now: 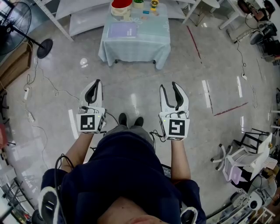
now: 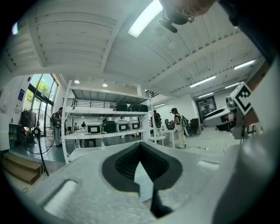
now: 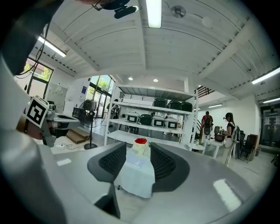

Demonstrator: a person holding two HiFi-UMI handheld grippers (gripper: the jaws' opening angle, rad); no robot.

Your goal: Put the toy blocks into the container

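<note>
Far ahead stands a small table (image 1: 135, 41) under a pale blue cloth. On it are a cream container with a red inside (image 1: 121, 7), a few small toy pieces (image 1: 153, 5) and a lavender mat (image 1: 122, 30). I hold both grippers at waist height over the floor, well short of the table. My left gripper (image 1: 96, 83) is shut and holds nothing; its tips meet in the left gripper view (image 2: 140, 146). My right gripper (image 1: 168, 86) is open and holds nothing. Between its jaws (image 3: 138, 151) the right gripper view shows the distant table (image 3: 138, 177) and the container (image 3: 140, 141).
A standing fan (image 1: 15, 22) and loose cables (image 1: 43, 83) are at the left. White shelving (image 1: 83, 13) stands behind the table. Chairs and gear (image 1: 245, 153) crowd the right side, and a red tape line (image 1: 194, 41) marks the floor. People stand far off (image 3: 228, 131).
</note>
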